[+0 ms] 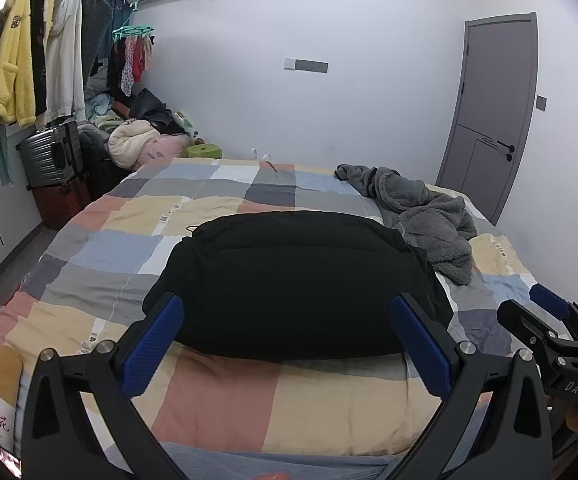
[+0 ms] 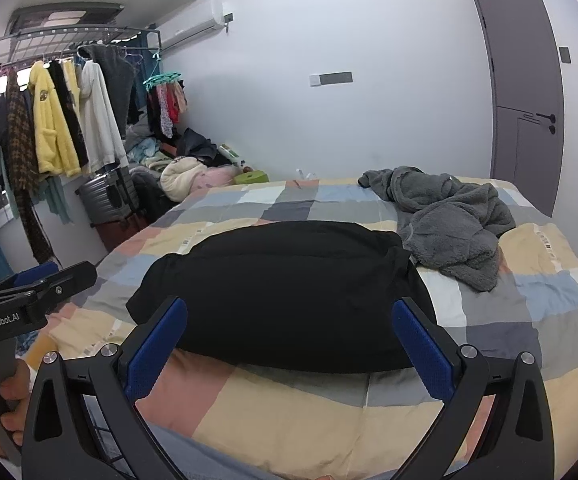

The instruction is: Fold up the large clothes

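The folded black garment (image 1: pixel 297 280) hides the patchwork quilt (image 1: pixel 217 392) beneath it, and its own layers cannot be told apart in the dark cloth. The crumpled grey fleece garment (image 2: pixel 453 220) shows no readable shape. The right hand-held gripper (image 1: pixel 545 308) is cut by the left wrist view's edge, the left hand-held gripper (image 2: pixel 37 280) by the right wrist view's edge; whether either grips anything there cannot be told. Only fingers of the hand (image 2: pixel 13 400) holding it show. The heap of clothes (image 1: pixel 137 120) by the wall is too tangled to sort.
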`<state>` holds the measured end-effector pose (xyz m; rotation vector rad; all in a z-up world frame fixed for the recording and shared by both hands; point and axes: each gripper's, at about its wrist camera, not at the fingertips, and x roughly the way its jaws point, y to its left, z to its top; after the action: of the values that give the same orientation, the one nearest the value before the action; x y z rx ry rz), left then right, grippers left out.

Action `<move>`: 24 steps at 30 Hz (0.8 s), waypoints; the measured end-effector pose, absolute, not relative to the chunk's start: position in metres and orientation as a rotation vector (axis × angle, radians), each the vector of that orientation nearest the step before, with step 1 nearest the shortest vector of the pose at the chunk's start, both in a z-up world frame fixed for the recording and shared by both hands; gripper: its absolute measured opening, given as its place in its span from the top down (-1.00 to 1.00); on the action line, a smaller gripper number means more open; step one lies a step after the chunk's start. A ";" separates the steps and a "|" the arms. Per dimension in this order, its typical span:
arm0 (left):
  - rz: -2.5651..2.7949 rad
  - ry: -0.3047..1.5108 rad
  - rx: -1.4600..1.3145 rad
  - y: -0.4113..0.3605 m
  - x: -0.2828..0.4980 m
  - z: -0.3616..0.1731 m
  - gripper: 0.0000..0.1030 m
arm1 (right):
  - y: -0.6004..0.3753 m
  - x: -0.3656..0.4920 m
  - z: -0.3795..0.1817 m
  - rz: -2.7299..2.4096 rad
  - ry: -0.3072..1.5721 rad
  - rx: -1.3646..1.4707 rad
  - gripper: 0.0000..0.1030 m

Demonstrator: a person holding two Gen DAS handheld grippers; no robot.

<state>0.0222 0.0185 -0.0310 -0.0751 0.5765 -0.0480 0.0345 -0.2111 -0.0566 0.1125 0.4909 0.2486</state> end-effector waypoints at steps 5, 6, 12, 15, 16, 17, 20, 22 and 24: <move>-0.051 0.575 -0.068 0.017 0.023 -0.029 -1.00 | -0.215 0.032 -0.055 0.240 0.483 0.119 -1.00; -0.053 0.574 -0.068 0.017 0.023 -0.030 -1.00 | -0.216 0.031 -0.055 0.240 0.483 0.120 -1.00; -0.050 0.573 -0.063 0.016 0.023 -0.029 -1.00 | -0.220 0.029 -0.054 0.232 0.481 0.124 -1.00; -0.054 0.573 -0.070 0.015 0.023 -0.029 -1.00 | -0.221 0.028 -0.054 0.229 0.480 0.124 -1.00; -0.050 0.575 -0.073 0.016 0.023 -0.029 -1.00 | -0.221 0.028 -0.054 0.231 0.481 0.125 -1.00; -0.046 0.577 -0.076 0.016 0.023 -0.029 -1.00 | -0.221 0.028 -0.054 0.232 0.480 0.125 -1.00; -0.040 0.577 -0.065 0.015 0.021 -0.030 -1.00 | -0.221 0.029 -0.054 0.229 0.481 0.128 -1.00; -0.042 0.575 -0.061 0.015 0.020 -0.030 -1.00 | -0.223 0.028 -0.051 0.225 0.477 0.132 -1.00; -0.045 0.575 -0.063 0.015 0.020 -0.029 -1.00 | -0.224 0.027 -0.049 0.225 0.473 0.130 -1.00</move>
<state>0.0198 0.0150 -0.0295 -0.0629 0.5746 -0.0445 0.0272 -0.2235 -0.0491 0.1301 0.4731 0.2248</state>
